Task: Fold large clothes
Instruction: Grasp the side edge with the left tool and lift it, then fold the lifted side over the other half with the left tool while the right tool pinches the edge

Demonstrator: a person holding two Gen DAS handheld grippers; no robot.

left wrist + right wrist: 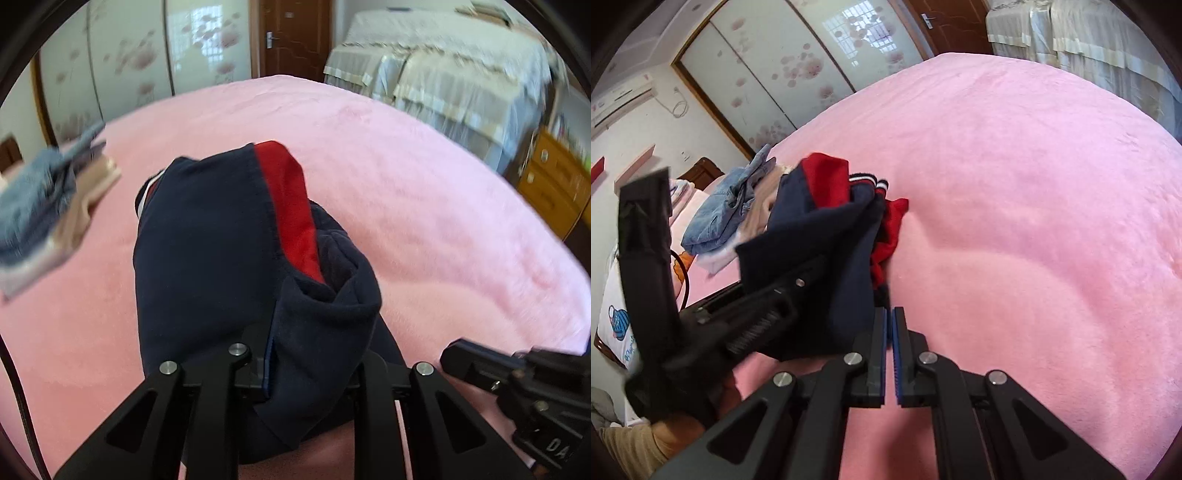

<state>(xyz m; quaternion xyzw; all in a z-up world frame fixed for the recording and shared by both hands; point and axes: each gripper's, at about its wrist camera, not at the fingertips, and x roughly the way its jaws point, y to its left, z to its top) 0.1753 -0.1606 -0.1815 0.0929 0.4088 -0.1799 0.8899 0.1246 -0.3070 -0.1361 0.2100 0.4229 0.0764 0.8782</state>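
Navy-and-red garment [207,236]: bunched, clamped in left tool [306,373], lifted over pink bed [424,192], likely for carrying. Right tool [889,354]: closed, empty, beside it.

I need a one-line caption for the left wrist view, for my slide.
Left gripper shut on a navy and red garment above the pink blanket.

We see a bed under a pink plush blanket [1015,192] — on it, by its edge nearest the wardrobe [768,62], lies a stack of folded clothes [720,221], denim on top, paler pieces beneath.
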